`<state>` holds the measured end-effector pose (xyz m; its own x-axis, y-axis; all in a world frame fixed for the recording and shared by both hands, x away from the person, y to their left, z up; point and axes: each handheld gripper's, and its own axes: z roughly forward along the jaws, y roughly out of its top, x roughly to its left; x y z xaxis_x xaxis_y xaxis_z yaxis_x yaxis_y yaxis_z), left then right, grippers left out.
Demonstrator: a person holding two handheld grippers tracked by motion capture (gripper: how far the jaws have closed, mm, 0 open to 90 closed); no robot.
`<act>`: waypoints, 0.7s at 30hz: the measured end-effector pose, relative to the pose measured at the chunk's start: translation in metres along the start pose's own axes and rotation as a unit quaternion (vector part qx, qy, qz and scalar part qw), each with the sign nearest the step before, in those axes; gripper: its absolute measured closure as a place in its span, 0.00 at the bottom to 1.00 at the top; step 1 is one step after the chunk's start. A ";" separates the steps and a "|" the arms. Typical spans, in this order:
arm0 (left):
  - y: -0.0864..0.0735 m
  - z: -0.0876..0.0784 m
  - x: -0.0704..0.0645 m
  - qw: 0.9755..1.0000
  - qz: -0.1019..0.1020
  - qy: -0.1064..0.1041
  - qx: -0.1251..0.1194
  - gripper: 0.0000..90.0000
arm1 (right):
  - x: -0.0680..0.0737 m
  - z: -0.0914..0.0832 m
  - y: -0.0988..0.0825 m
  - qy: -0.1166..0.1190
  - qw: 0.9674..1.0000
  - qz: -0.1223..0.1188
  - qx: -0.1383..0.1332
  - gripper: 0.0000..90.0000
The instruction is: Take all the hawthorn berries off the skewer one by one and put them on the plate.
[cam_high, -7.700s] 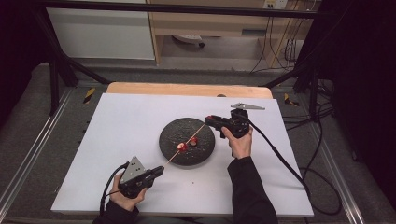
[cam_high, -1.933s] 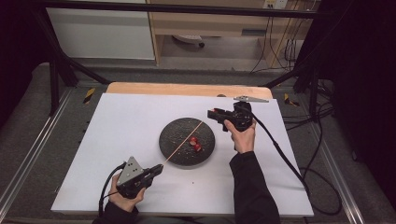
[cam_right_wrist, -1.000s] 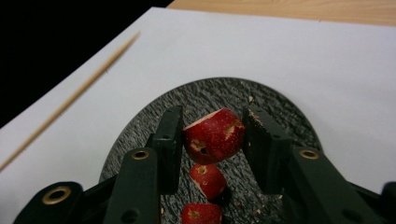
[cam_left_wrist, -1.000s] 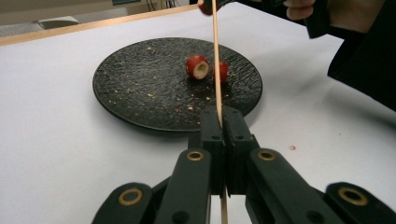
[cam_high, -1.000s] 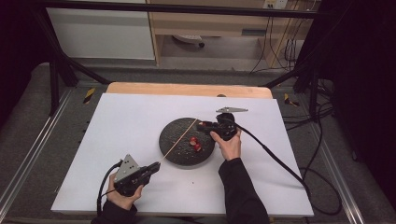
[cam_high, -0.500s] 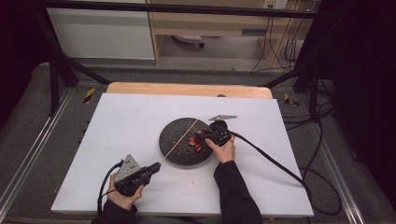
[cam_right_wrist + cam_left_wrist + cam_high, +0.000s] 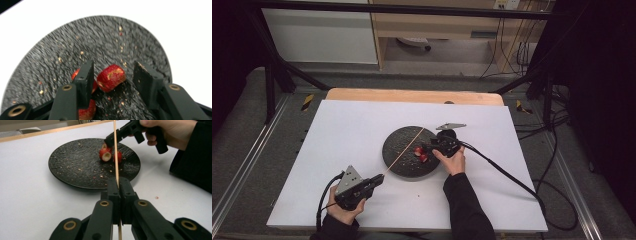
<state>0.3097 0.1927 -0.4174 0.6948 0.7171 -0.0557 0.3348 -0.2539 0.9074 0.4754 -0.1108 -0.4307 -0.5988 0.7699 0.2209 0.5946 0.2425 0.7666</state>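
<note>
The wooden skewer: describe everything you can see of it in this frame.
The wooden skewer is a thin, straight, pale stick that looks like bamboo or wood. The left gripper has its jaws shut on the skewer's near end. From there it slants over the near rim of the black plate and passes the red strawberry pieces. In the high view it crosses the plate diagonally, its far tip near the plate's far edge. Whether it touches the plate or the fruit cannot be told.

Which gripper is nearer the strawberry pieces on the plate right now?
Right. The right gripper straddles a strawberry piece with open jaws; the left gripper sits off the plate, holding the skewer.
</note>
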 end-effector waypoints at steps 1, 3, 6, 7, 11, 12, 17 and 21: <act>0.000 0.000 0.000 1.000 0.000 0.001 0.000 0.98 | 0.001 -0.004 0.001 0.002 1.000 0.000 -0.003 0.53; 0.000 0.000 0.000 1.000 0.000 0.001 0.000 0.98 | 0.001 -0.012 0.002 0.007 1.000 -0.001 -0.011 0.49; 0.000 0.001 0.000 1.000 -0.002 0.001 0.001 0.98 | 0.002 -0.026 0.002 0.010 1.000 -0.006 -0.019 0.40; 0.000 0.001 0.000 1.000 -0.002 0.001 0.001 0.98 | 0.002 -0.030 0.002 0.013 1.000 -0.006 -0.024 0.38; 0.000 0.001 0.001 1.000 -0.002 0.002 0.001 0.98 | 0.002 -0.046 -0.003 0.019 0.999 -0.012 -0.025 0.25; 0.001 0.001 0.001 1.000 -0.002 0.002 0.002 0.98 | 0.002 -0.050 -0.005 0.021 0.999 -0.012 -0.022 0.22; 0.001 0.002 0.001 1.000 -0.006 0.000 0.005 0.98 | 0.002 -0.066 -0.019 0.022 0.999 -0.027 -0.023 0.09; 0.002 0.004 0.002 1.000 -0.004 0.000 0.007 0.98 | 0.000 -0.076 -0.036 0.018 0.999 -0.039 -0.029 0.05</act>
<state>0.3139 0.1909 -0.4170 0.6917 0.7194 -0.0633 0.3497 -0.2570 0.9009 0.4133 -0.1640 -0.4122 -0.6617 0.7277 0.1806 0.5140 0.2650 0.8158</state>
